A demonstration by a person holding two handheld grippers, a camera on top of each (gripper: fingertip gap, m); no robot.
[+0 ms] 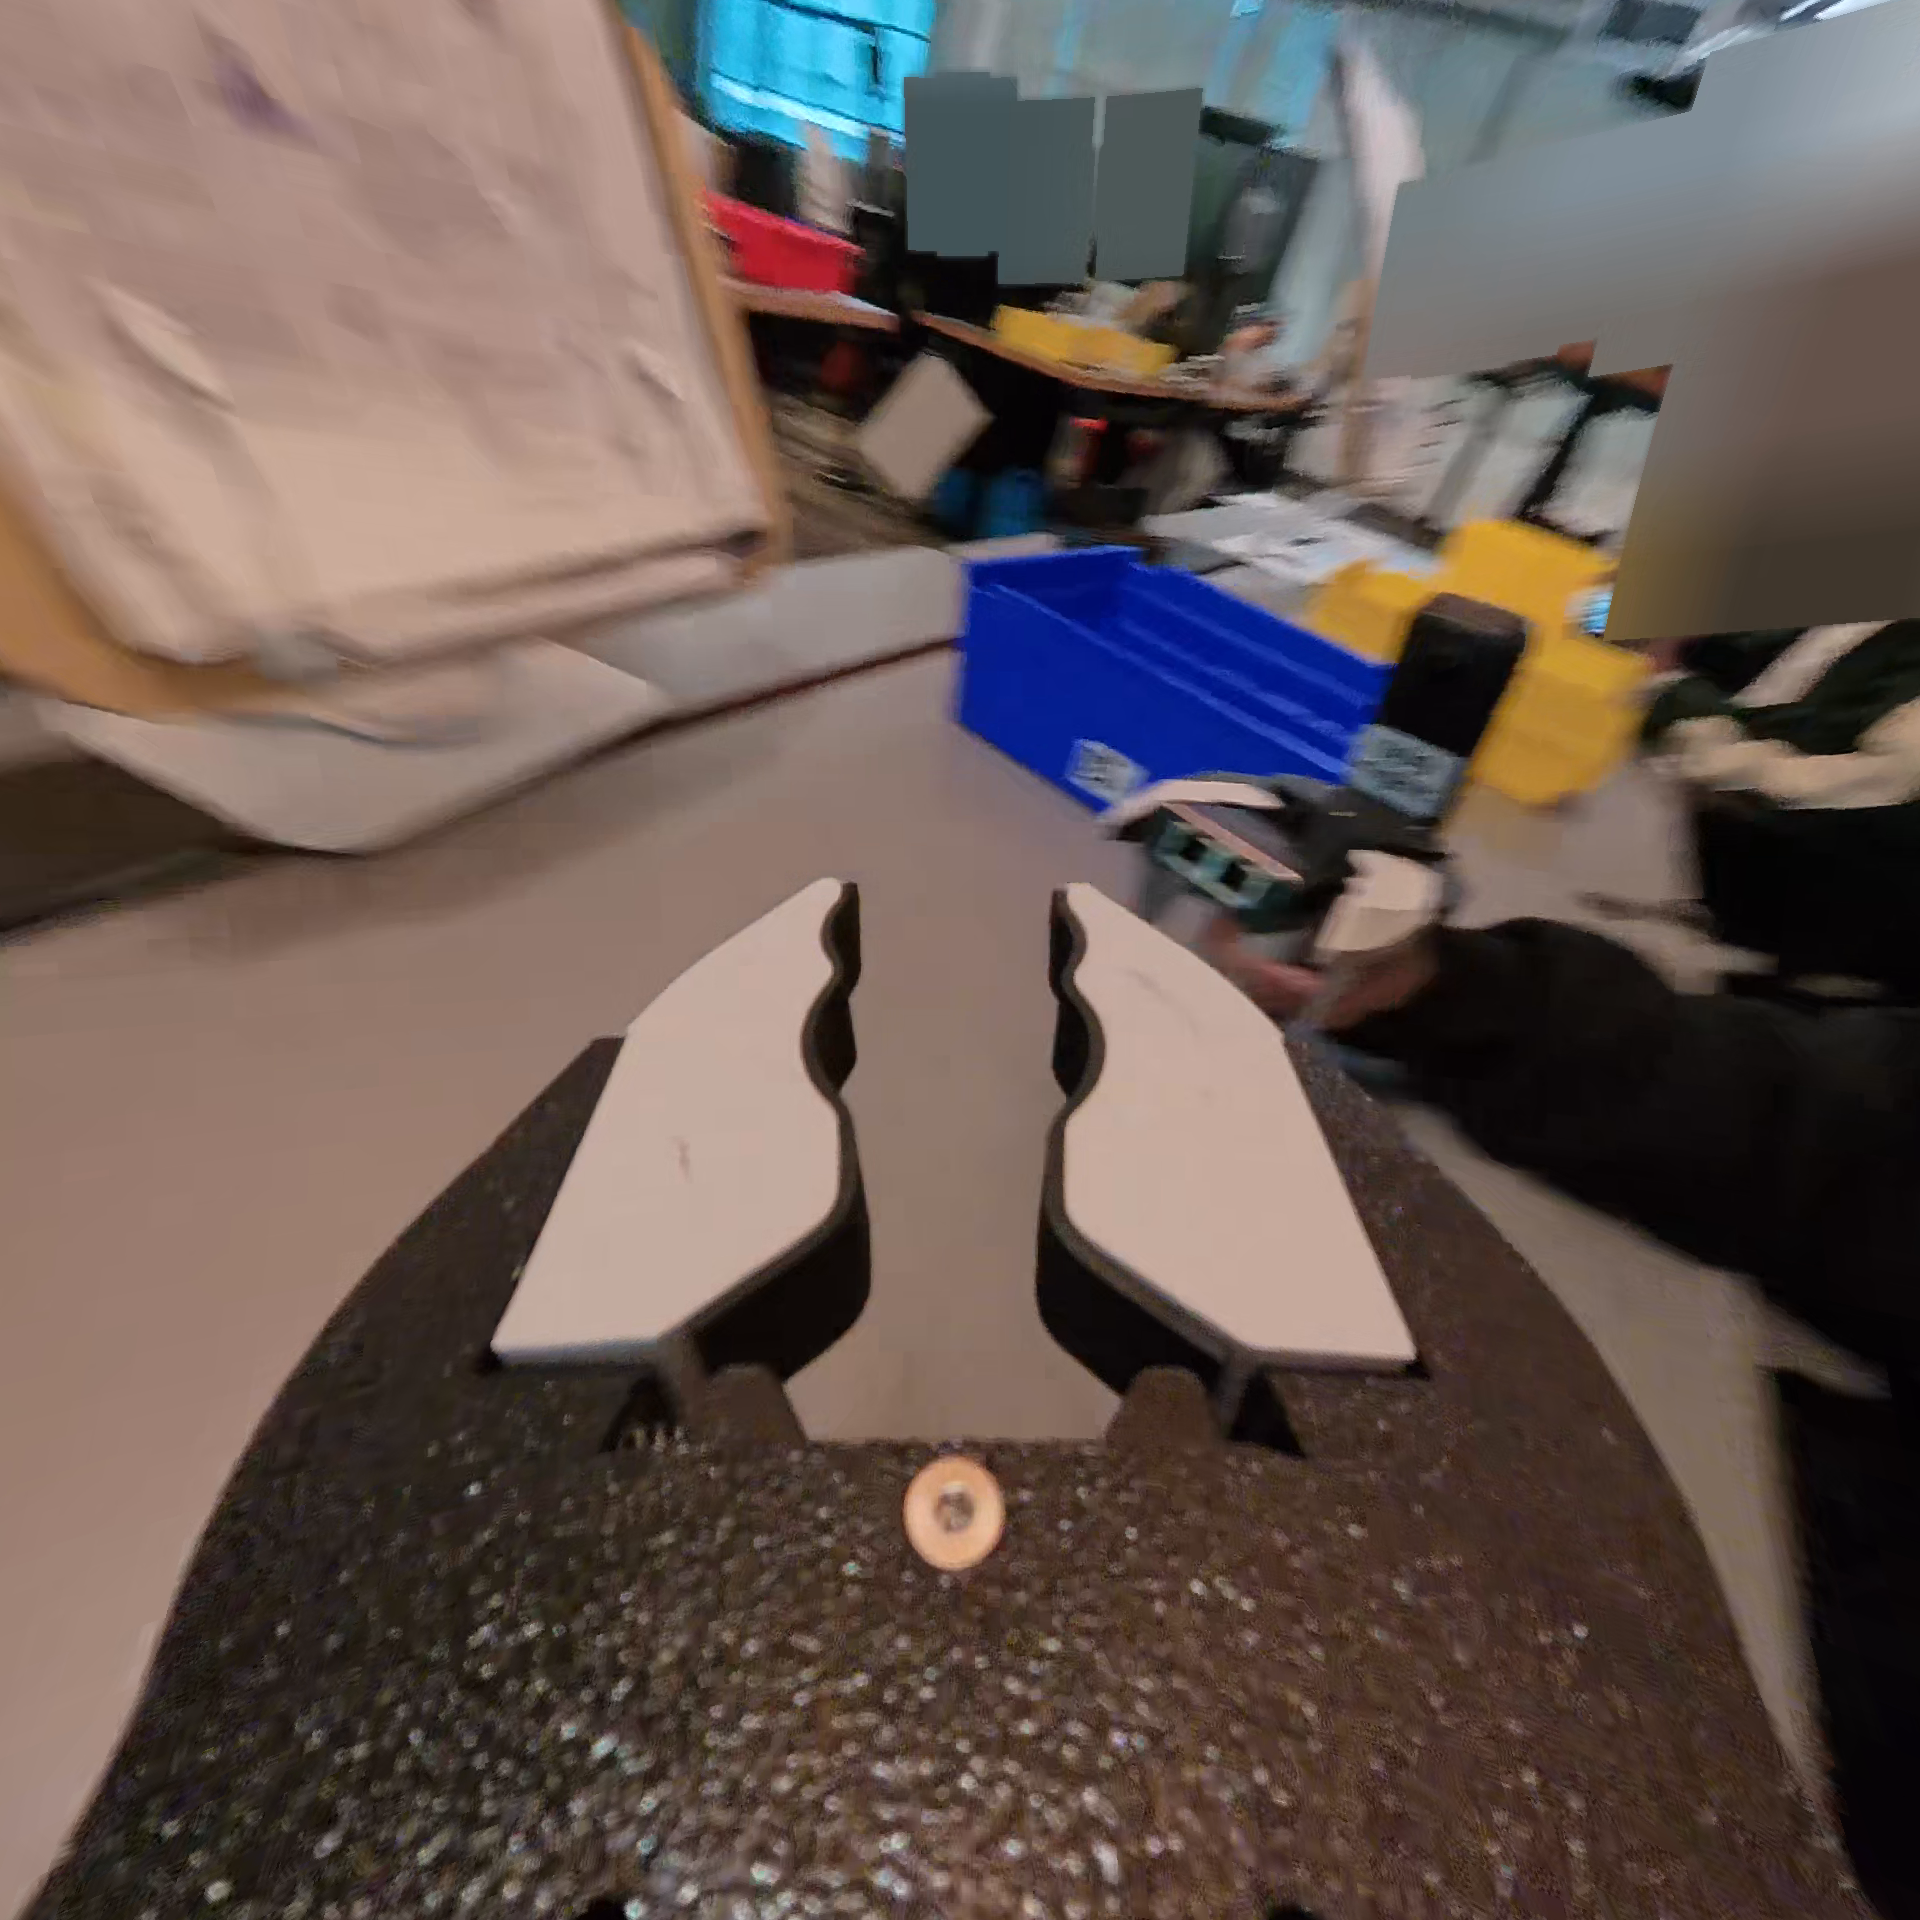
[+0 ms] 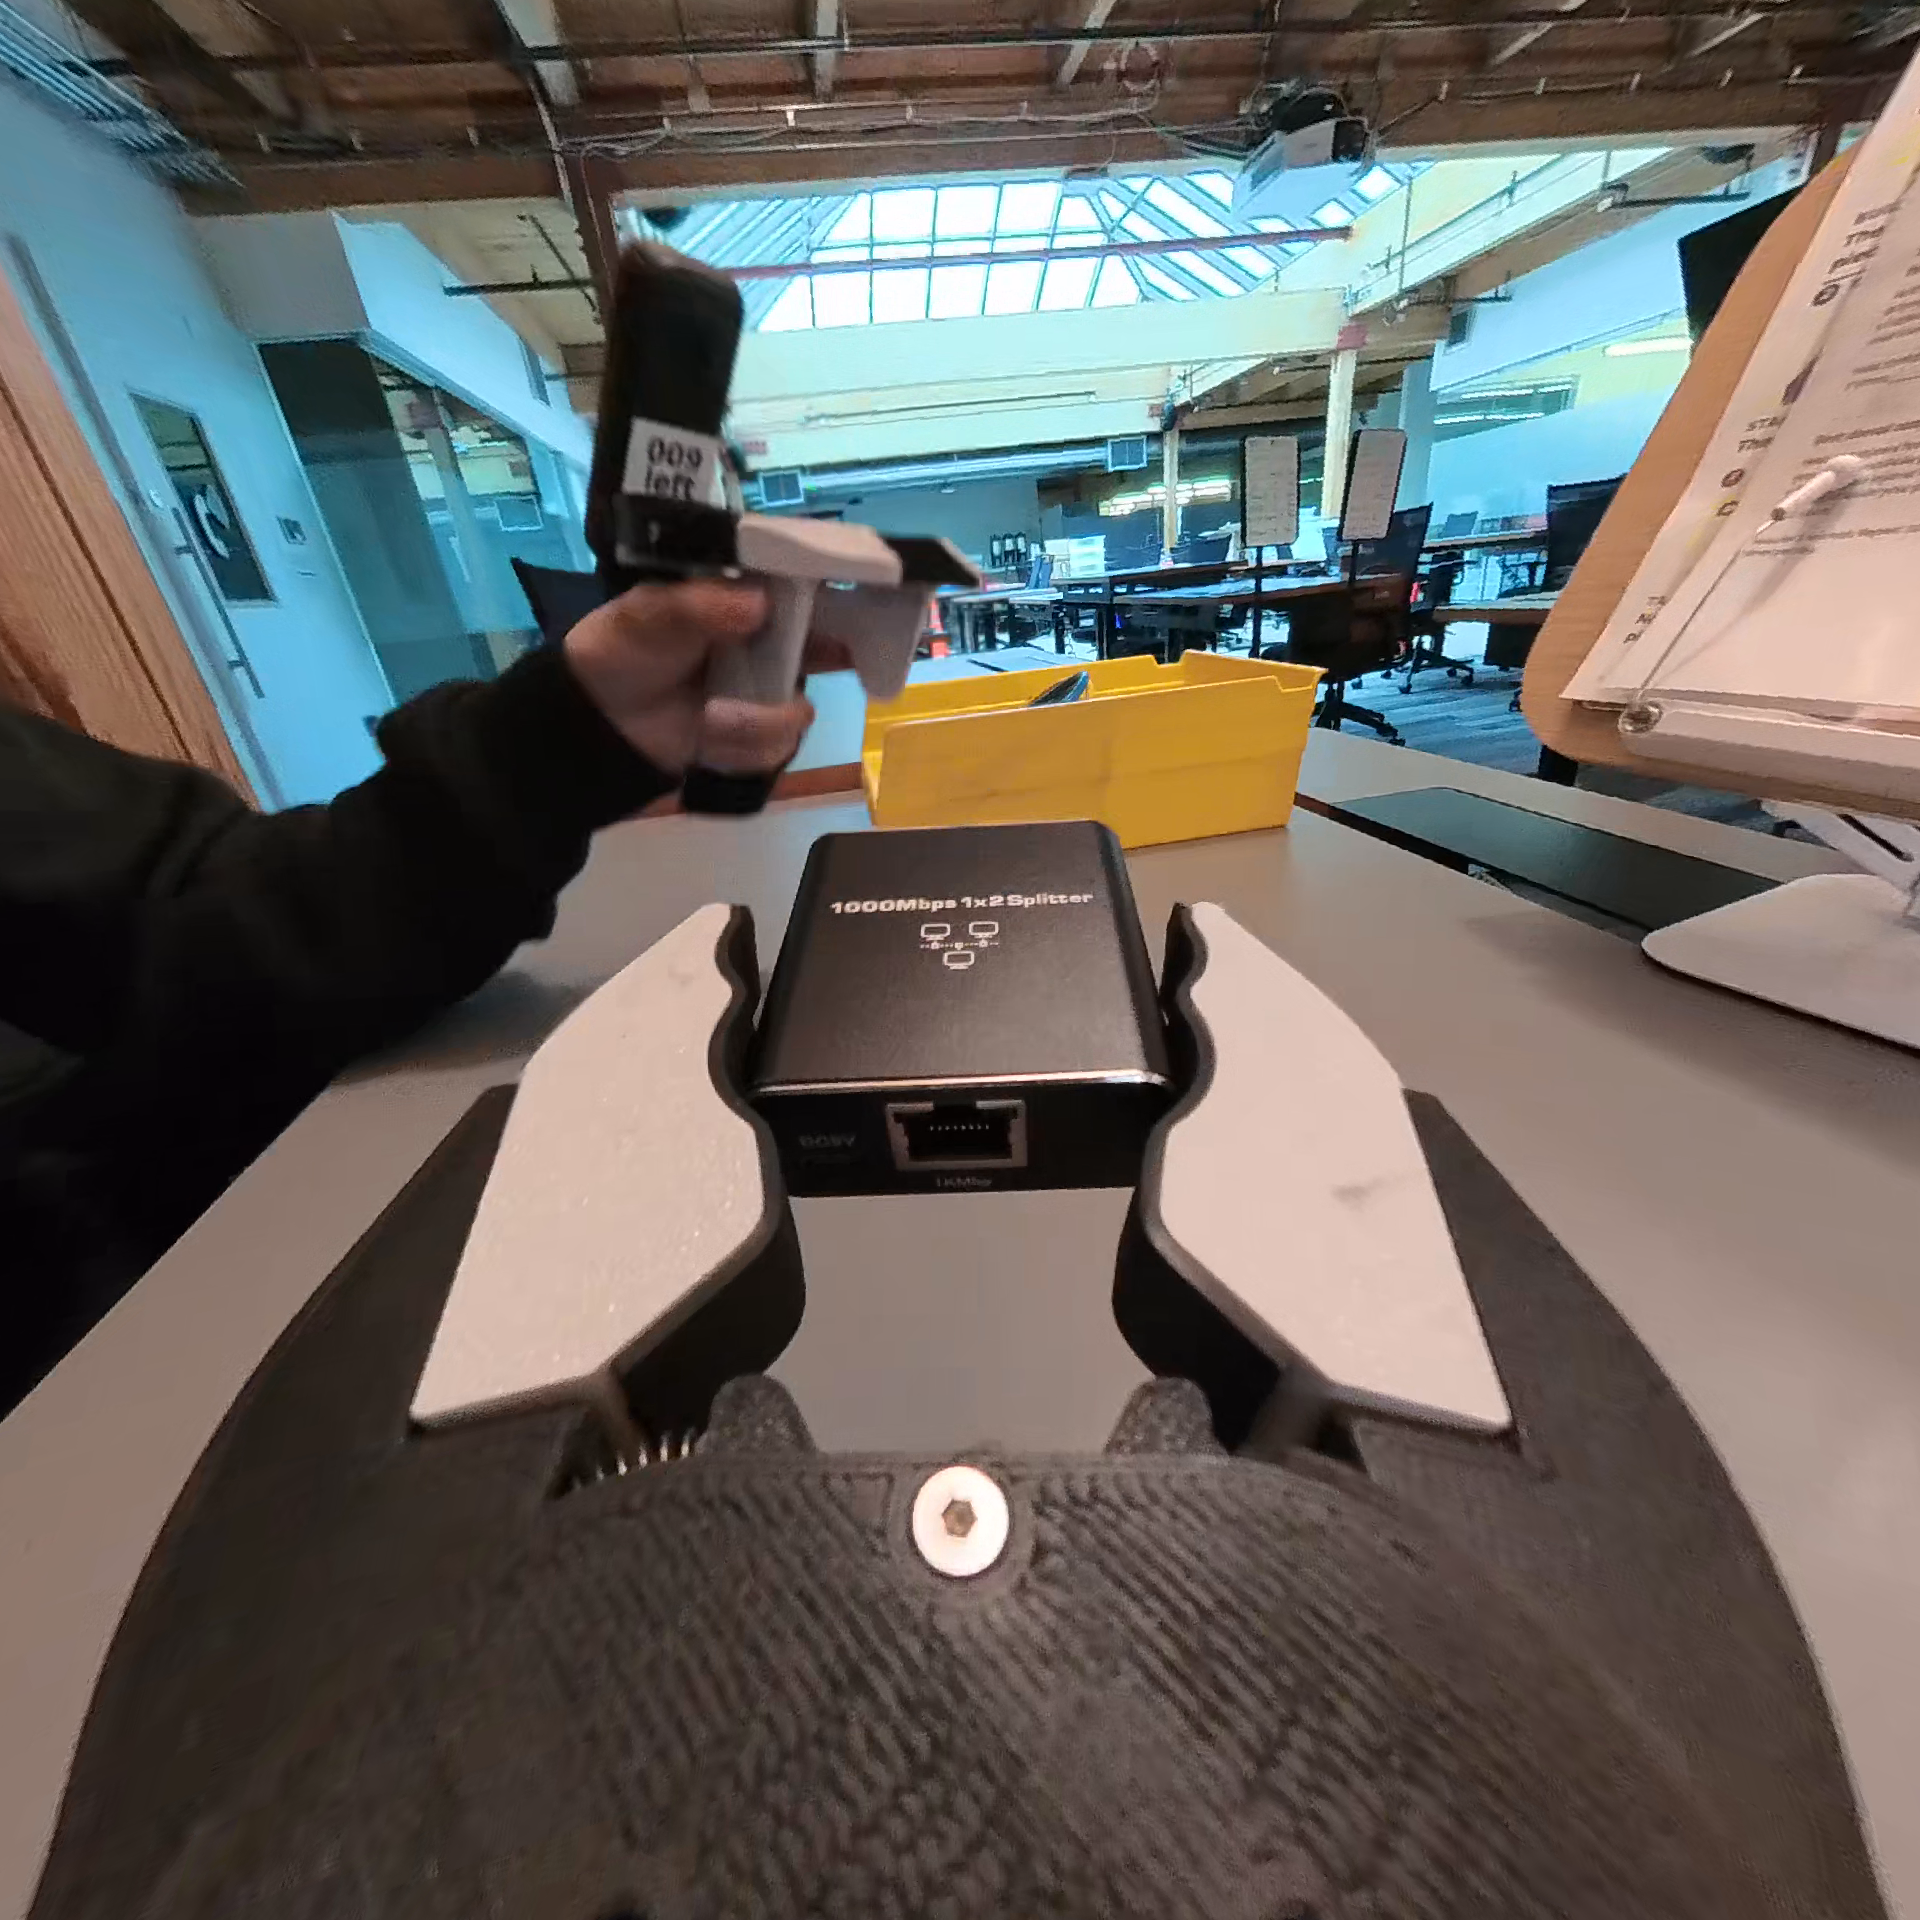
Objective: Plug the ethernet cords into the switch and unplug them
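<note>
The switch (image 2: 951, 961) is a small black metal box with one port facing my right wrist camera. My right gripper (image 2: 956, 935) is shut on its two sides and holds it just above the grey table (image 2: 1558, 1195). In the left wrist view the switch (image 1: 1216, 857) shows at the right, blurred, with two ports facing me. My left gripper (image 1: 956, 920) is open and empty, with bare table between its fingers. It also shows in the right wrist view (image 2: 862, 582), raised in a hand to the left of the switch. No ethernet cord shows clearly.
A yellow bin (image 2: 1091, 758) stands right behind the switch with something dark in it. A blue bin (image 1: 1132, 665) and a yellow bin (image 1: 1507, 613) stand at the back right. A tilted document stand (image 2: 1766, 499) on a white base (image 2: 1808, 956) is also in the left view (image 1: 364, 343).
</note>
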